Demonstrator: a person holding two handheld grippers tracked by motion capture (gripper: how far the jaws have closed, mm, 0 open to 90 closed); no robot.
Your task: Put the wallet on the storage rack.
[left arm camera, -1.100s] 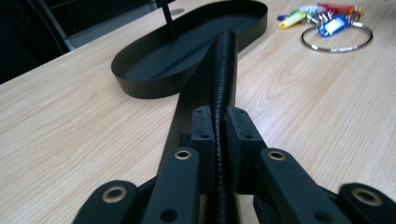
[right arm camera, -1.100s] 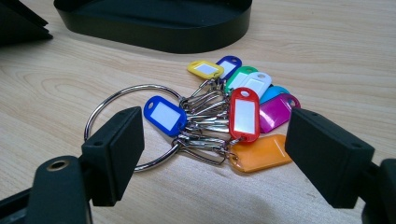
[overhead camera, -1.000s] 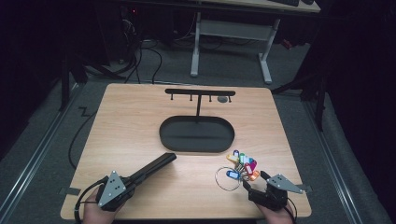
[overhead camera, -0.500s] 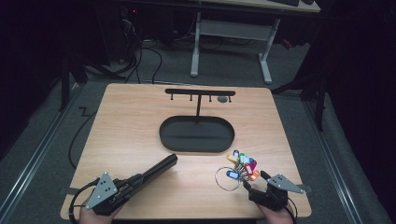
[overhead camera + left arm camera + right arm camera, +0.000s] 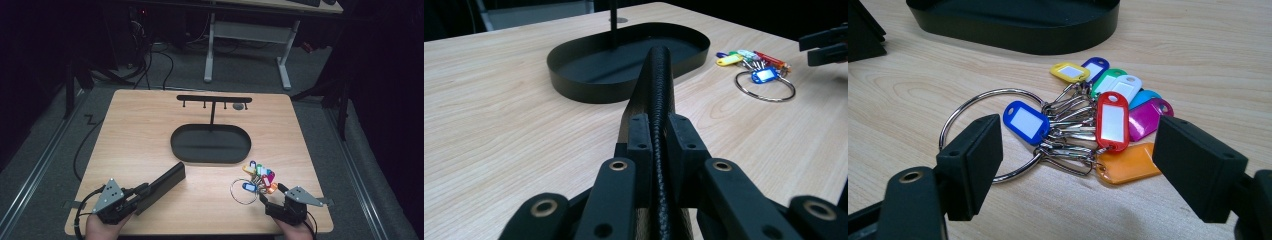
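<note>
Left gripper point(image 5: 145, 192) pinches wallet point(image 5: 162, 185); right gripper point(image 5: 272, 195) spread by keys point(image 5: 257, 177). Wood table point(image 5: 135, 130), dark room.

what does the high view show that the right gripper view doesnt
High view alone: the whole table, the hook rack standing up from the black tray, the floor and desk legs behind, the person's hands, and the left gripper shut on a flat black wallet.

Right gripper view alone: the key tags up close, each colour and its clip legible, with the right gripper open and its jaws standing either side of the bunch.

Both: the key ring with tags, the black tray behind it, and the wooden tabletop.
</note>
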